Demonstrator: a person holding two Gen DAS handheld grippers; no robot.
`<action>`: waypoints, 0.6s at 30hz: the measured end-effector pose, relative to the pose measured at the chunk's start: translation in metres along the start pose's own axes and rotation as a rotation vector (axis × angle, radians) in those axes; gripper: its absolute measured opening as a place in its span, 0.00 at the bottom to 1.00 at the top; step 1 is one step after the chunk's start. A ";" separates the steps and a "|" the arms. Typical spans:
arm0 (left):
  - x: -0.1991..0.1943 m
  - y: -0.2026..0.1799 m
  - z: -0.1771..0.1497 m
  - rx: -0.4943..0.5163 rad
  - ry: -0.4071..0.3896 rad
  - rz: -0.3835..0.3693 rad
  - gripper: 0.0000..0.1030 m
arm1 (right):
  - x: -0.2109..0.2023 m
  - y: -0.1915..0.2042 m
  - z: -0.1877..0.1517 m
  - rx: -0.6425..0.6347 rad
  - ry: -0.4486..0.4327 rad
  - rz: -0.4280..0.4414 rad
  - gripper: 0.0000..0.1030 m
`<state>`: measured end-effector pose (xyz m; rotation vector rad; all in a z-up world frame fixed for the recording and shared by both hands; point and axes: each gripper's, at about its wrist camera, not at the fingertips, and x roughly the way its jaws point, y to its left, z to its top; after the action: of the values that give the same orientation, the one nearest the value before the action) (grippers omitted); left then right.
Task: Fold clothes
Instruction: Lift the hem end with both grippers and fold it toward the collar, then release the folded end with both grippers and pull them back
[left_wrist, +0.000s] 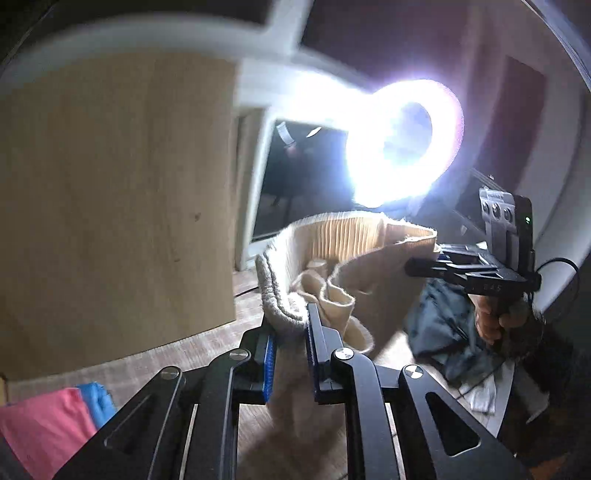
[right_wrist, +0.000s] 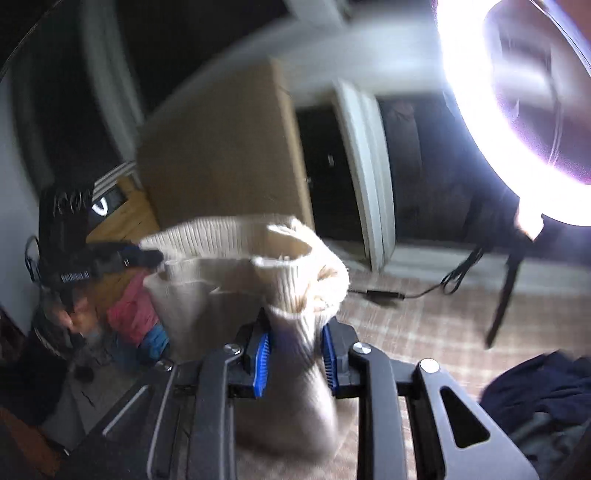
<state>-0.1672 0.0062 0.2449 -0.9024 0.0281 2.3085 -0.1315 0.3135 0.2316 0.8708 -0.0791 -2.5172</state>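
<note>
A: Describe the garment you hold.

B: You hold a cream ribbed knit sweater (left_wrist: 354, 240), raised above the patterned floor (right_wrist: 443, 325). Its ribbed edge spans roughly level between both tools, and the fabric sags below.

A: Jaw status?

B: Your left gripper (left_wrist: 290, 332) is clamped on a bunched section of the sweater. Your right gripper (right_wrist: 295, 354) is clamped on another bunched section.

A: Any legible writing?

B: Markings on the gripper bodies are too blurred to read.

A: Surroundings?

B: A ring light (right_wrist: 517, 110) glares overhead; pink cloth (left_wrist: 44, 424) lies below.
</note>
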 end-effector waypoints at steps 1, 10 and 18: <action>-0.008 -0.011 -0.012 0.020 0.008 0.003 0.13 | -0.013 0.012 -0.009 -0.044 -0.004 -0.045 0.23; -0.004 -0.054 -0.261 -0.219 0.577 -0.089 0.28 | -0.057 0.021 -0.242 0.175 0.522 -0.241 0.40; -0.006 -0.038 -0.233 -0.232 0.387 0.022 0.52 | -0.069 0.002 -0.217 0.364 0.348 -0.179 0.40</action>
<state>-0.0020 -0.0236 0.0789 -1.4630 -0.0661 2.1528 0.0463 0.3641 0.0981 1.5101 -0.3683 -2.5102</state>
